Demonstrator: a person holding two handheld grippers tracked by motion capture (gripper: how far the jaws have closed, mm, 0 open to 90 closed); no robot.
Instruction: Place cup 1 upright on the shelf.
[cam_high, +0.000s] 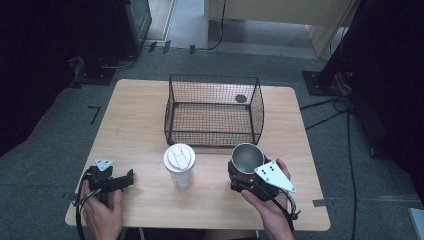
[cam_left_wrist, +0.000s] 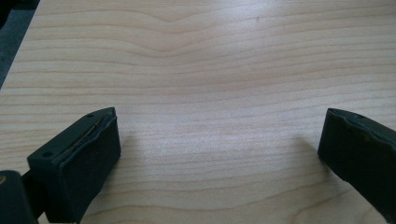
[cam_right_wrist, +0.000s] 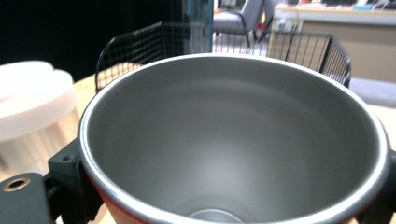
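A steel mug (cam_high: 246, 159) with a red outside stands tilted toward the camera near the table's front right. My right gripper (cam_high: 247, 176) is shut on it, one jaw on each side of its wall. In the right gripper view the mug's empty bowl (cam_right_wrist: 233, 140) sits between the jaws of my right gripper (cam_right_wrist: 229, 196). A white lidded cup (cam_high: 179, 162) stands upright just left of the mug, and shows as a pale lid (cam_right_wrist: 32, 98) at the left. My left gripper (cam_high: 125, 181) rests at the front left, open (cam_left_wrist: 219, 135) over bare wood.
A black wire basket (cam_high: 215, 110) sits open-topped at the middle back of the wooden table (cam_high: 135, 120), right behind the cup and the mug; its rim (cam_right_wrist: 140, 42) rises beyond the mug. Dark stands and cables line the floor around the table.
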